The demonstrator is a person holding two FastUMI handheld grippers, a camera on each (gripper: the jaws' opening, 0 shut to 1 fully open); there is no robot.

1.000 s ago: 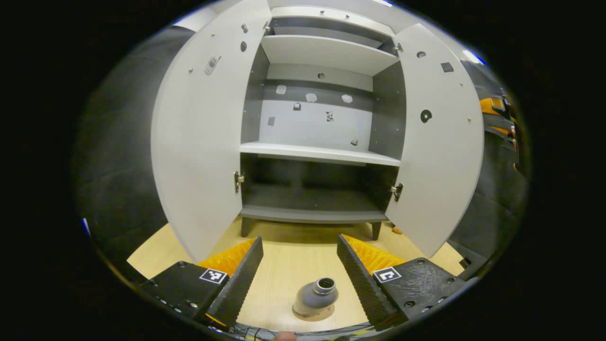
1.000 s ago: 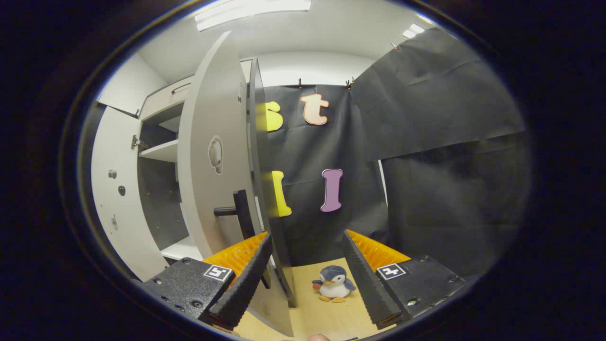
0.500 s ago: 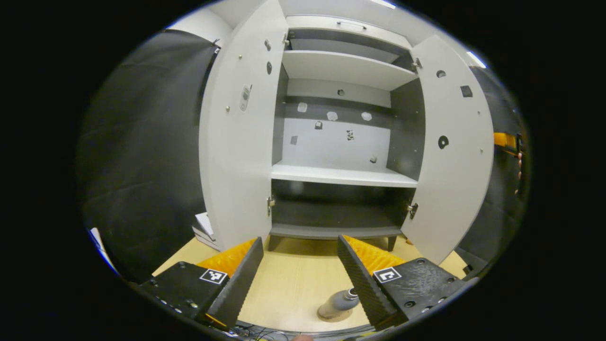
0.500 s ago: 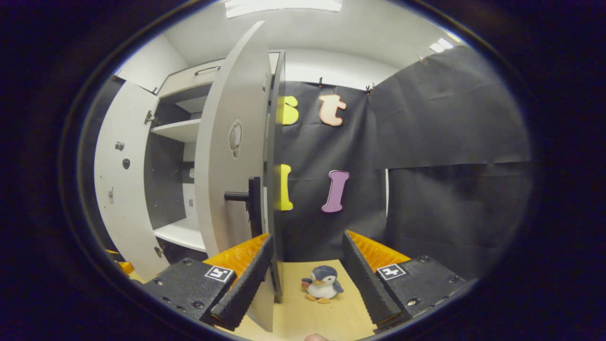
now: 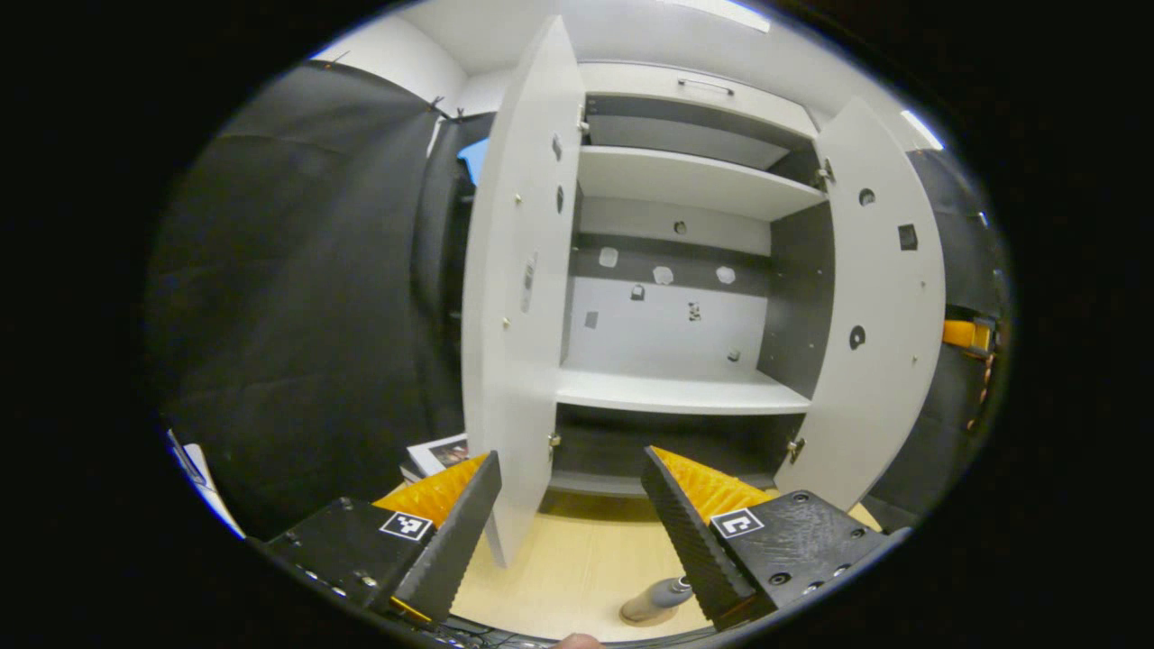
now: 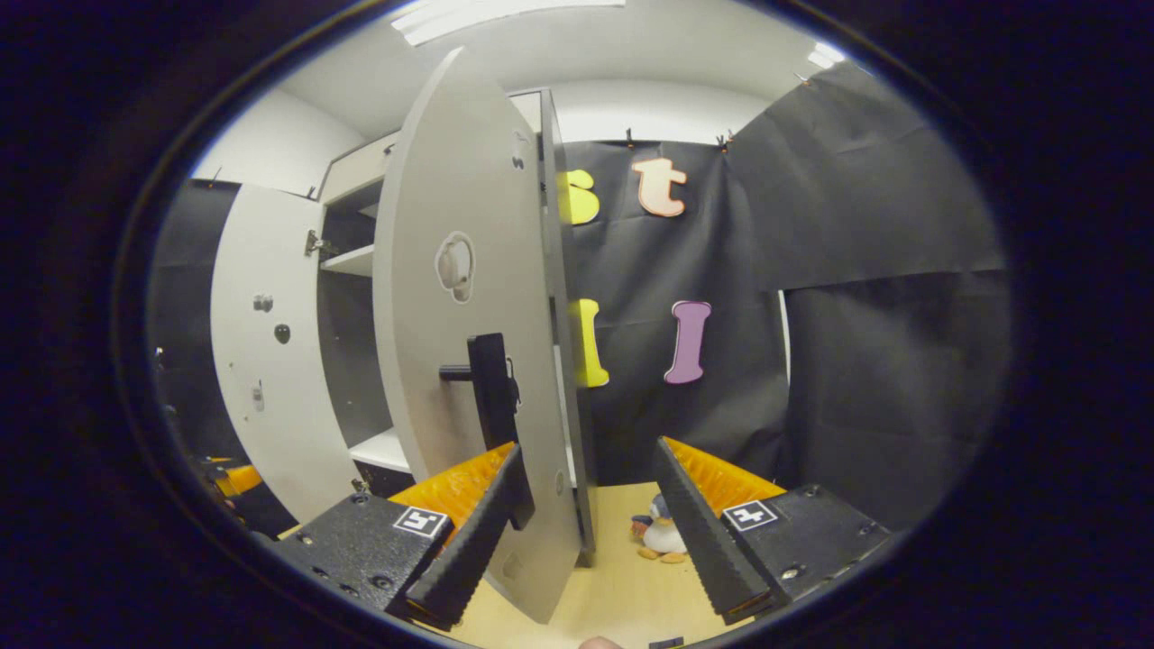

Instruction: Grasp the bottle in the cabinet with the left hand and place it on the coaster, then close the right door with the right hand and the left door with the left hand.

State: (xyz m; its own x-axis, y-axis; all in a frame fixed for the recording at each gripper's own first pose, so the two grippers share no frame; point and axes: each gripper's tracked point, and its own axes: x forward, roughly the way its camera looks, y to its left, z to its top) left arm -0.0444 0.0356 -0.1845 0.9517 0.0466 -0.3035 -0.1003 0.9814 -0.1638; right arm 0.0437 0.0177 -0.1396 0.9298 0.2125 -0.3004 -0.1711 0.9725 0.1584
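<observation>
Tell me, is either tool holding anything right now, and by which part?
Nothing is held. The left tool is open, with the bottle standing on the table below it. The right tool is open too, its fingers either side of the right door's edge.

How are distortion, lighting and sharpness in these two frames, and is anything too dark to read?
Left gripper view: fisheye bows the left door and right door; ceiling light evenly lights the upper shelves, while the bottom compartment sits in shadow; the bottle is small at the rim. Right gripper view: the right door curves strongly, its handle is sharp, and the penguin toy is partly hidden.
</observation>
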